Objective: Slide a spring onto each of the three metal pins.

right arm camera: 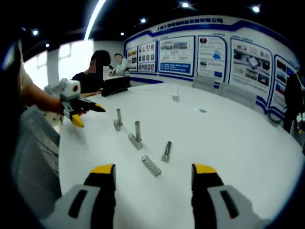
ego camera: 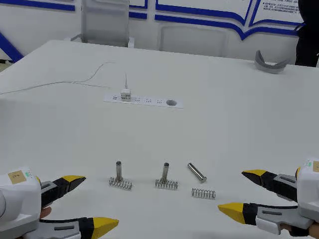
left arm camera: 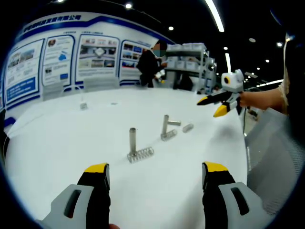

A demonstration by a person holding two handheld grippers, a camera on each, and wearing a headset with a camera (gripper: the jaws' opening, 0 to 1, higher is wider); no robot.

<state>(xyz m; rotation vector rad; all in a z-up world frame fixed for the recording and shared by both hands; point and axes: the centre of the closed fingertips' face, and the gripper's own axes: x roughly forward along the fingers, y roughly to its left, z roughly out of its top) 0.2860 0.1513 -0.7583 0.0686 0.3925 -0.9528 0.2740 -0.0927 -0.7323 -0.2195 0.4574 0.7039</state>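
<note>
Left gripper [ego camera: 91,200]: black jaws with yellow tips, spread wide, nothing between them. It hovers low over the near-left corner of the white table [ego camera: 234,129], aimed right and slightly toward the far edge. Right gripper [ego camera: 239,189]: same state, jaws apart and empty, over the near-right corner, aimed left. In the left gripper view the person's right hand [left arm camera: 252,99] holds the right gripper level, just above the table.

Parts sit in a row along the near edge, between the two grippers and well apart from both:
- left silver metal pin [ego camera: 118,170] upright, first small coiled wire spring [ego camera: 121,183] lying at its base
- middle silver metal pin [ego camera: 165,172] upright, second coiled wire spring [ego camera: 166,184] lying at its base
- right silver metal pin [ego camera: 196,172] on its side, angled; third coiled wire spring [ego camera: 204,193] just beside it on the near-edge side, not touching

All three springs lie flat on the table, off the pins.

Mid-table: white flush socket strip [ego camera: 149,101] with a white plug [ego camera: 125,94]; a thin white cable [ego camera: 60,82] runs toward the left edge. A grey curved band [ego camera: 269,62] lies at the far-right edge.
</note>
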